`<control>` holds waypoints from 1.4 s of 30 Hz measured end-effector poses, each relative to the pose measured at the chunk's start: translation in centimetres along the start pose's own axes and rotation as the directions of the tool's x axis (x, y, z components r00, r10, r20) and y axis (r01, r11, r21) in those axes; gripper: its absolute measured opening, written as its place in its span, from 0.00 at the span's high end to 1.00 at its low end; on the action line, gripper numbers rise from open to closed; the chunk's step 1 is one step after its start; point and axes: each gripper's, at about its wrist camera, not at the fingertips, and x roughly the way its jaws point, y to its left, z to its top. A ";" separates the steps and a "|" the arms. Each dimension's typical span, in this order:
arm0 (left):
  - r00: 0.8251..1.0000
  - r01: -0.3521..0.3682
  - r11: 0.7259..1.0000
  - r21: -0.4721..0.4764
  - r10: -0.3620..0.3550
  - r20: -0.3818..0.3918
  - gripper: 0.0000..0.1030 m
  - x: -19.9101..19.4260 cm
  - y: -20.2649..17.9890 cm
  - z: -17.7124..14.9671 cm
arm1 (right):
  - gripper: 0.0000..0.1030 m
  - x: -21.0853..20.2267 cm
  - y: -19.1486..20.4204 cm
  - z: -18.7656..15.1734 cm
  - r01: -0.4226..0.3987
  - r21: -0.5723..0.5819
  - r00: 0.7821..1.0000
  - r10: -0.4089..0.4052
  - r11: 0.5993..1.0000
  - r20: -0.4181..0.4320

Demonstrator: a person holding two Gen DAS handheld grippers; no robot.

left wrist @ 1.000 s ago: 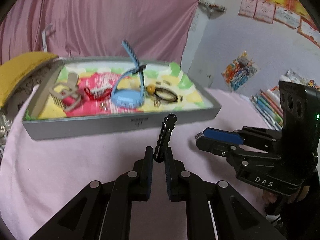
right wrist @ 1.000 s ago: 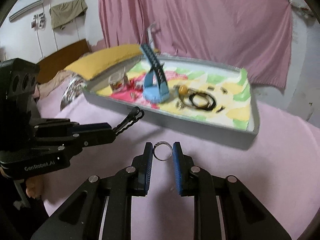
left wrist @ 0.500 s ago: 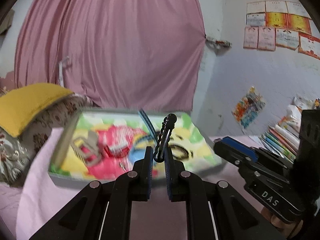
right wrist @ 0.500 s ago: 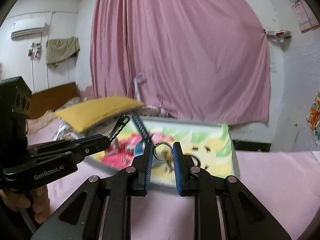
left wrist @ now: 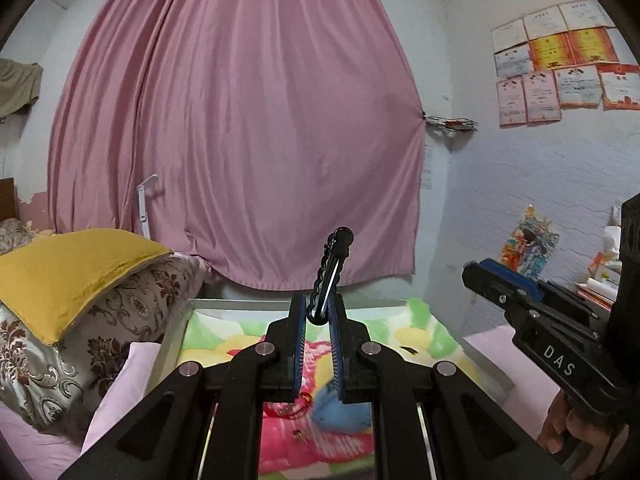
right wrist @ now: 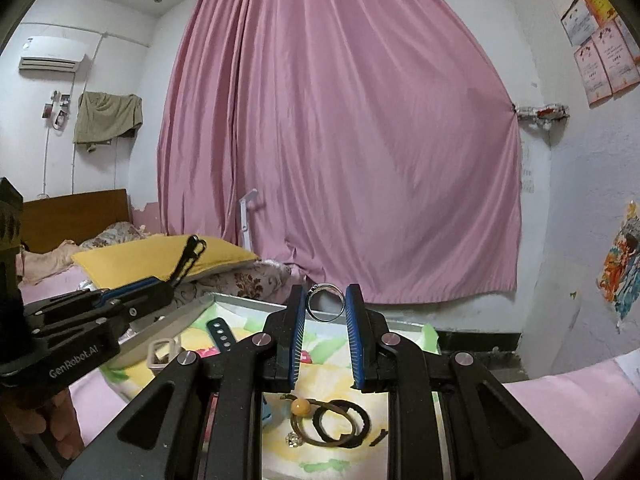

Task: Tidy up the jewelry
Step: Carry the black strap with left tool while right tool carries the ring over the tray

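My left gripper (left wrist: 318, 312) is shut on a black wavy hair clip (left wrist: 334, 264) that sticks up from its pads. It hangs above the near part of a grey tray (left wrist: 240, 303) with a colourful lining. A blue watch (left wrist: 340, 408) lies in the tray below the fingers. My right gripper (right wrist: 326, 304) is shut on a silver ring (right wrist: 326, 320), held upright over the same tray (right wrist: 248, 301). Beneath it lie black hair ties (right wrist: 340, 424) and an orange bead (right wrist: 301, 406). The left gripper (right wrist: 160, 284) with the hair clip (right wrist: 188, 258) shows at the left of the right wrist view.
A yellow pillow (left wrist: 68, 264) on a patterned cushion lies left of the tray. A pink curtain (left wrist: 240, 140) hangs behind. Pink bedding (right wrist: 580, 408) surrounds the tray. A beige hair claw (right wrist: 162, 354) and a dark blue strap (right wrist: 220, 334) sit in the tray's left part.
Both grippers have risen and tipped upward, each keeping its item. The tray has slid down in both views and now lies under the fingers.
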 end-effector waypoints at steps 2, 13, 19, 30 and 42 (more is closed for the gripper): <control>1.000 -0.008 1.000 -0.016 0.007 -0.007 0.90 0.6 0.4 -0.1 | 0.83 0.8 0.0 -0.4 0.000 0.006 1.000 0.000 1.000 -0.020; 0.982 -0.040 0.998 -0.054 0.029 -0.185 0.90 4.1 1.5 -1.6 | 0.83 4.9 -1.0 -2.8 0.010 0.056 0.975 0.002 0.998 -0.221; 0.962 -0.043 0.997 -0.062 0.024 -0.271 0.90 5.1 1.9 -2.4 | 0.83 6.6 -2.3 -4.1 -0.038 0.133 0.935 0.083 0.990 -0.346; 0.913 -0.035 0.997 -0.070 0.003 -0.409 0.89 6.5 2.1 -3.8 | 0.83 8.2 -2.6 -5.7 -0.074 0.177 0.892 0.144 0.981 -0.429; 0.874 -0.037 0.993 -0.108 -0.020 -0.486 0.89 7.6 2.6 -4.8 | 0.82 10.3 -2.3 -7.3 -0.081 0.205 0.845 0.176 0.975 -0.505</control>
